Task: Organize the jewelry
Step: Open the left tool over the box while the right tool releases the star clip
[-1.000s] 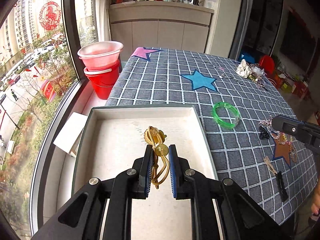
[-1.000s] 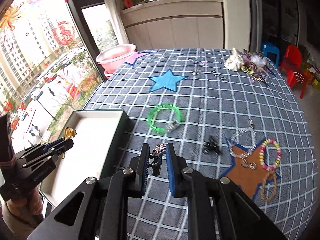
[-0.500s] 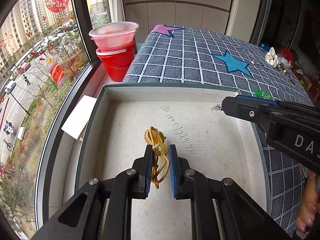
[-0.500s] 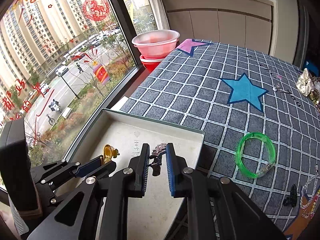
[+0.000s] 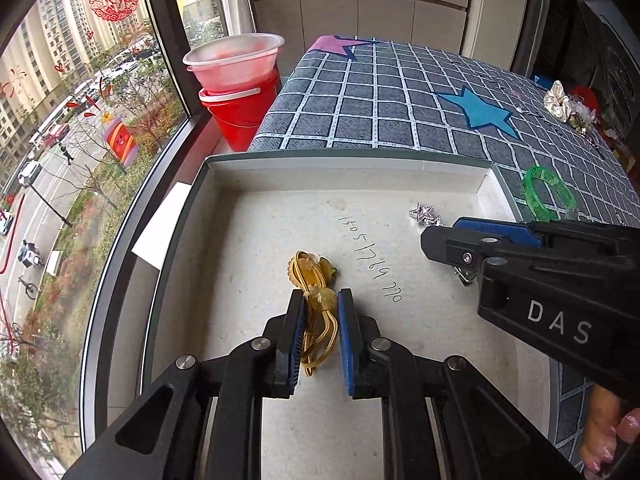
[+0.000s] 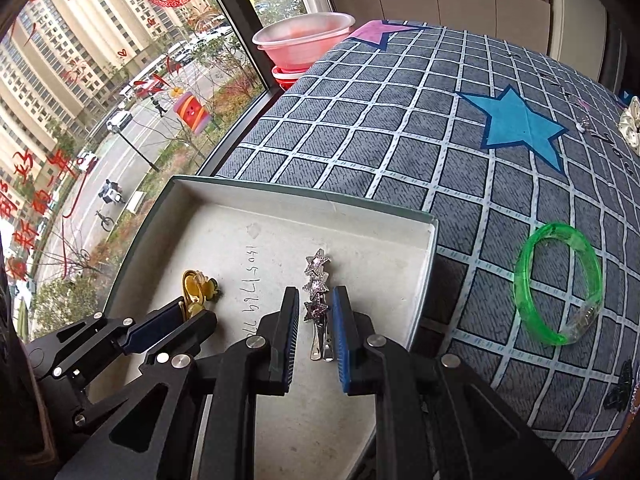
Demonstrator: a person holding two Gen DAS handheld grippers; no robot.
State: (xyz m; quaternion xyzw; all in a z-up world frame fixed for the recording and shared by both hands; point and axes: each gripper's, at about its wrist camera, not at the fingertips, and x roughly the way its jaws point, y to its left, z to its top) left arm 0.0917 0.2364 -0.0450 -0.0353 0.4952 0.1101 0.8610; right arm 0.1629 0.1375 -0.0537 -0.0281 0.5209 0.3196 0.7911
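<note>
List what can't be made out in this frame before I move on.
- Left wrist view: star hair clip mostly hidden behind right gripper.
- Right wrist view: gold hair clip partly hidden by left gripper.
- Right wrist view: dark item cut off at the edge.

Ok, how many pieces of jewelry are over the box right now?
2. The gold hair clip sits between the left gripper fingers, and the star hair clip sits between the right gripper fingers. Both are over the box floor. Nothing else shows inside.
</note>
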